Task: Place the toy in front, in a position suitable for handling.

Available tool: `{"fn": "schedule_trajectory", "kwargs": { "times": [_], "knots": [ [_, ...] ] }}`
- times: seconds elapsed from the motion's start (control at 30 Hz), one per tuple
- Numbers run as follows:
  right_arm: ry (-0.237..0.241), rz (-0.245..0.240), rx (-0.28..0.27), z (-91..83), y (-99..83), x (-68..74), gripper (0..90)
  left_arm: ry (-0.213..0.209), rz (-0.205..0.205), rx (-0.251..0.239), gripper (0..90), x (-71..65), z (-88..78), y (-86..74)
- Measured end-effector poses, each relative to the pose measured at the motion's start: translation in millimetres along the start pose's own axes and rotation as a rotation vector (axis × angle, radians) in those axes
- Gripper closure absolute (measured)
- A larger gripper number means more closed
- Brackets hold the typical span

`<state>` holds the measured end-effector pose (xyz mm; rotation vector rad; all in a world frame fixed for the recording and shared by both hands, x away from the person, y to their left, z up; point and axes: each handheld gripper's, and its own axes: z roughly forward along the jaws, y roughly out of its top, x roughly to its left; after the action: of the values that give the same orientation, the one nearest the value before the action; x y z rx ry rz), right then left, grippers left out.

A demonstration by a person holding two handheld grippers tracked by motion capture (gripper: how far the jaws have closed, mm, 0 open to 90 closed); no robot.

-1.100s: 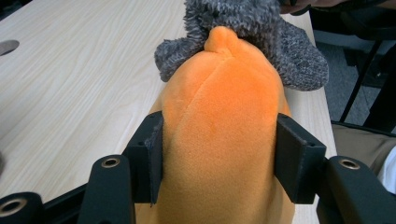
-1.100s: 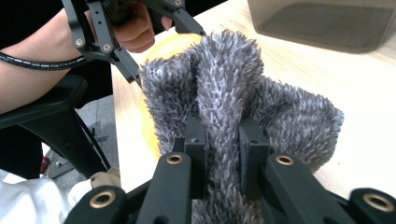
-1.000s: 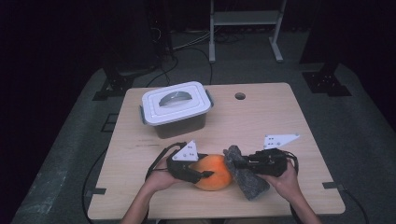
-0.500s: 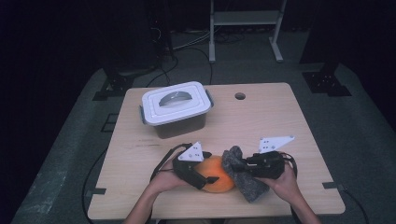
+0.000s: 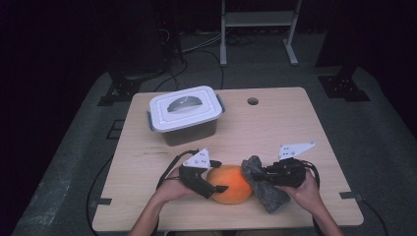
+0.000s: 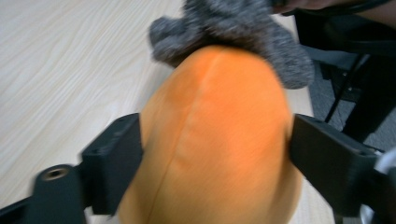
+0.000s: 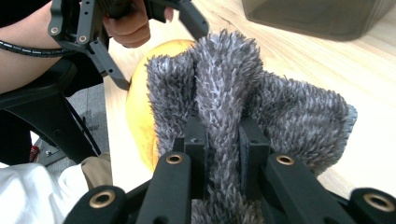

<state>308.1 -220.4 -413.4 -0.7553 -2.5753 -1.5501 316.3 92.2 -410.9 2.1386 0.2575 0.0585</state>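
Observation:
An orange ball-like object (image 5: 230,183) rests on the wooden table (image 5: 275,128) near its front edge. My left gripper (image 5: 216,176) is shut on it, one jaw on each side of the orange object (image 6: 212,140). A fluffy grey cloth (image 5: 263,189) is pinched in my right gripper (image 5: 258,174), whose jaws are shut on a fold of the grey cloth (image 7: 224,93). The cloth presses against the right side of the orange object (image 7: 137,112). In the right gripper view the left gripper (image 7: 154,46) shows farther off, around the orange object.
A closed white-lidded plastic box (image 5: 186,113) with a grey handle stands at the back left of the table. A round hole (image 5: 253,101) sits near the back edge. Cables and a white stand (image 5: 255,24) lie on the dark floor behind.
Both grippers stay at the orange object. The right gripper with the cloth has shifted slightly against the orange object's right side; the left gripper keeps its hold.

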Motion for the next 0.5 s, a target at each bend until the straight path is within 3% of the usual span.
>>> {"fn": "schedule_trajectory", "kwargs": {
  "times": [0.23, 0.33, 0.5],
  "knots": [
    [0.014, 0.018, 0.005, -0.4, -3.4, -4.2, 76.7, -0.037, -0.059, -0.022, 15.3, 7.9, 1.0, -8.8],
    [0.020, 0.025, 0.015, -0.1, -4.7, -6.3, 76.6, -0.054, -0.047, -0.023, 26.2, 6.3, -0.4, -11.2],
    [0.006, 0.013, 0.015, -8.3, -1.0, -3.6, 76.8, -0.015, -0.004, -0.017, 41.4, 1.8, -4.2, -6.4]
  ]
}}
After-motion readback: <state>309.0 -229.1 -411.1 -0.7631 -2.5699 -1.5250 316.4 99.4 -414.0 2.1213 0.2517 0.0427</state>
